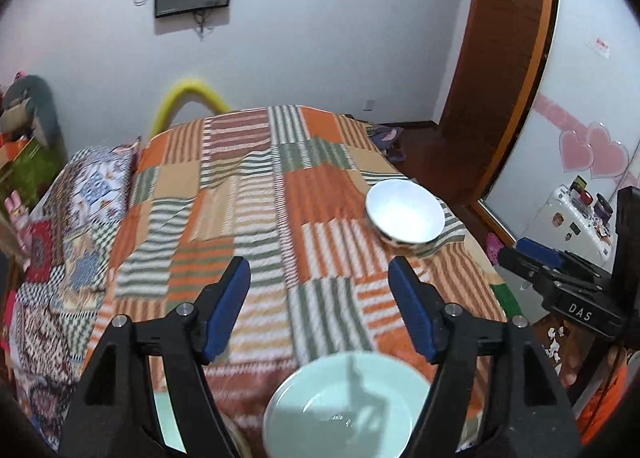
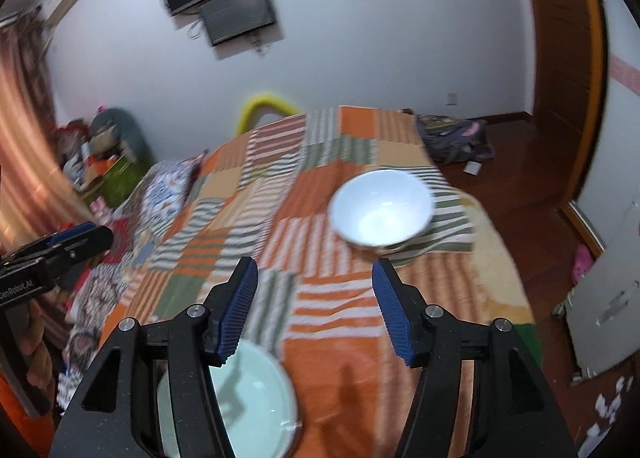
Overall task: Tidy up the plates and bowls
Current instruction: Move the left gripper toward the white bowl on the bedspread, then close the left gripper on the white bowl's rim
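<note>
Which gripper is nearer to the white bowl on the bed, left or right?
Right, judging by apparent size. The white bowl sits just beyond the open right gripper; from the open left gripper it lies further off, to the right.

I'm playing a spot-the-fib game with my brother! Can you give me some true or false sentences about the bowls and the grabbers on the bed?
1. The white bowl sits on the striped blanket. True.
2. The left gripper is squeezing the white bowl. False: its jaws stand open with nothing between them.
3. A pale green dish lies near the bottom of both views. True.
4. The right gripper holds the pale green dish. False: it is open and empty.
5. The white bowl is stacked inside the pale green dish. False: they lie apart.
</note>
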